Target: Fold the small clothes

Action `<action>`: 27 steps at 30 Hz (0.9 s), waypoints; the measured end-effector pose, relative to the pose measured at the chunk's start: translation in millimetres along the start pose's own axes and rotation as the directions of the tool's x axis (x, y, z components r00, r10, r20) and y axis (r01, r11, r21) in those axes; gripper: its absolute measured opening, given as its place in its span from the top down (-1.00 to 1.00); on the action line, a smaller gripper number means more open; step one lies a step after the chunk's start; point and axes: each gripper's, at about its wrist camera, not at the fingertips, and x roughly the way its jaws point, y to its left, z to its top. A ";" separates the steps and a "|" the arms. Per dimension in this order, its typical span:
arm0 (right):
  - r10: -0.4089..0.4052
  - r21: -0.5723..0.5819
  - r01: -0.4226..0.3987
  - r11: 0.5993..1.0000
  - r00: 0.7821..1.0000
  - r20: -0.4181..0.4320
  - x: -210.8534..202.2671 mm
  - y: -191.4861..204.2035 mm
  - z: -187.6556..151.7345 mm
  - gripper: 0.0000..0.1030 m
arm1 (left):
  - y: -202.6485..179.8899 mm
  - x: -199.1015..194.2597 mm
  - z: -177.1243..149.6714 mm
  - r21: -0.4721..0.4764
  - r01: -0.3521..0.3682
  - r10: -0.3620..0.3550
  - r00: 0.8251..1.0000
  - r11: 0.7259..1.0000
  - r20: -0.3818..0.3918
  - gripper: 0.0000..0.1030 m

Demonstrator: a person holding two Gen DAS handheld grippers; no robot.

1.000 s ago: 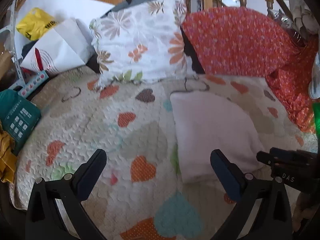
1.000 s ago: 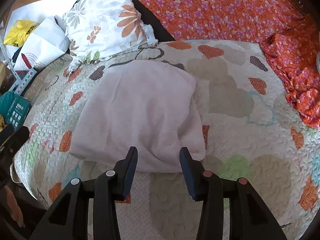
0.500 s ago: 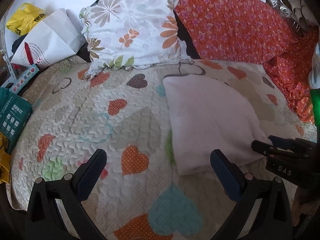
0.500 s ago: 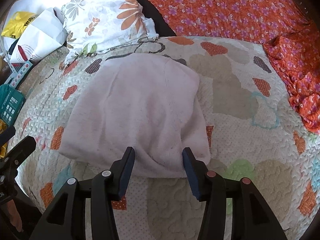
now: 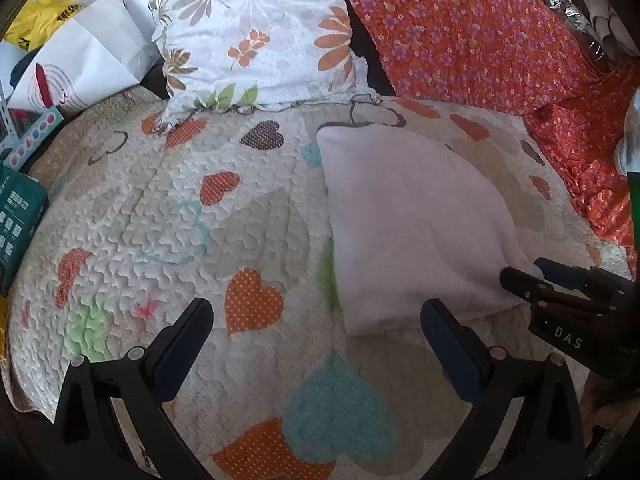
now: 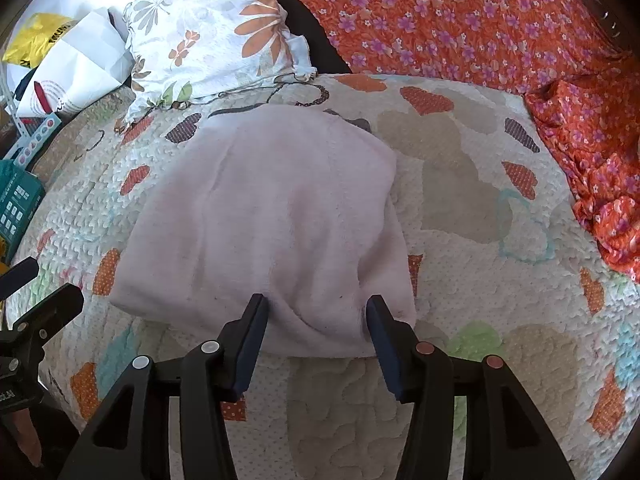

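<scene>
A pale pink folded cloth (image 6: 280, 220) lies flat on the heart-patterned quilt (image 6: 480, 184). My right gripper (image 6: 316, 308) is open, its two fingers over the cloth's near edge, with a fold of cloth between them. In the left wrist view the cloth (image 5: 408, 216) lies to the right. My left gripper (image 5: 316, 312) is wide open and empty above the quilt (image 5: 168, 200), its right finger (image 5: 444, 324) at the cloth's near left corner. The right gripper (image 5: 528, 276) shows there at the cloth's right corner.
A floral pillow (image 5: 256, 36) and an orange flowered cushion (image 5: 460, 36) stand at the back. White paper bags (image 5: 84, 68) and a yellow bag (image 5: 36, 24) sit at the back left. A green box (image 5: 16, 216) lies at the left edge. Orange fabric (image 6: 592, 128) drapes at the right.
Both grippers have moved forward and lower toward the quilt. The right gripper's fingers have opened wider and now reach over the cloth's near edge.
</scene>
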 end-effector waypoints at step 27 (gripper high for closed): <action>-0.051 -0.027 0.051 0.998 0.999 0.001 1.9 -0.9 -0.1 -0.19 | 3.5 16.0 -4.6 -0.037 0.088 -0.091 0.991 0.995 -0.097 -1.00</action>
